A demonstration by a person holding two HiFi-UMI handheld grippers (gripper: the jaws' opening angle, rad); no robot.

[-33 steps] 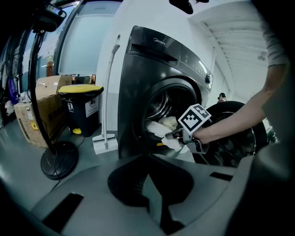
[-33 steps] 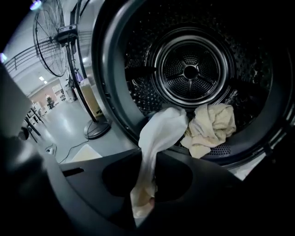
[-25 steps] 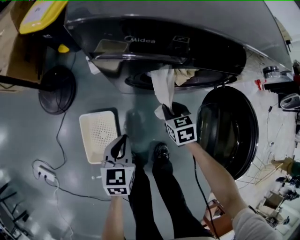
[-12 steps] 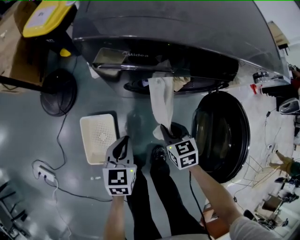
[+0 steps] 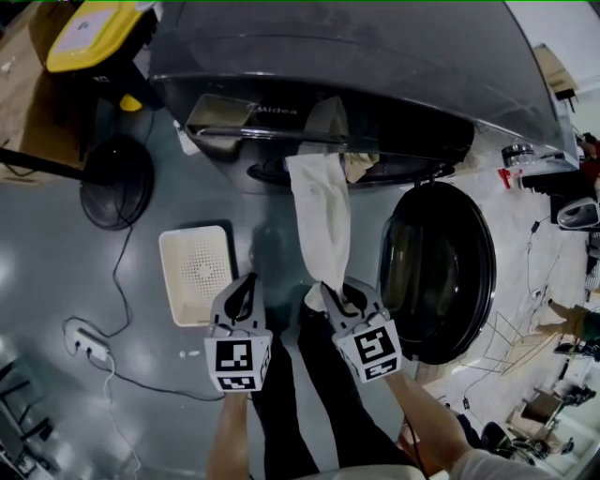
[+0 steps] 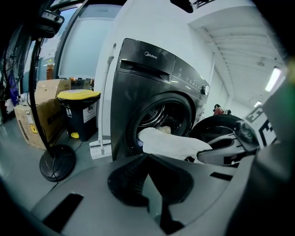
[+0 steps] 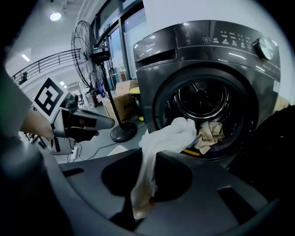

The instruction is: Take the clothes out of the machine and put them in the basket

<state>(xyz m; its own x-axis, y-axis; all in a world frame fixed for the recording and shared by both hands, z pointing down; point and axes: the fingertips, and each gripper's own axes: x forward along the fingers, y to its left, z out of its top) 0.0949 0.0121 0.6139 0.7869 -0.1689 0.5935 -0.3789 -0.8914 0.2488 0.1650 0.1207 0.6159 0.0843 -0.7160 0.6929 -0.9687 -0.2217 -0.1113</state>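
Observation:
A dark front-loading washing machine [image 5: 356, 84] stands ahead with its round door [image 5: 436, 272] swung open to the right. A long white cloth [image 5: 321, 216] stretches from the drum mouth down to my right gripper [image 5: 333, 292], which is shut on its lower end. In the right gripper view the white cloth [image 7: 166, 138] runs between the jaws of that gripper [image 7: 148, 161], and a beige garment [image 7: 209, 131] lies in the drum opening. My left gripper [image 5: 244, 286] hovers shut and empty just right of the white basket [image 5: 197, 272] on the floor. In its own view the left gripper [image 6: 147, 159] holds nothing.
A fan's round base [image 5: 114, 183] and a yellow-lidded bin [image 5: 89, 28] stand left of the machine. A power strip with a cable [image 5: 89, 345] lies on the grey floor at the left. The person's legs and shoes [image 5: 319, 309] are between the grippers. The detergent drawer [image 5: 220, 112] is pulled out.
My right gripper has drawn back from the drum toward the person and risen, pulling the white cloth out into a longer strip. The left gripper has hardly moved.

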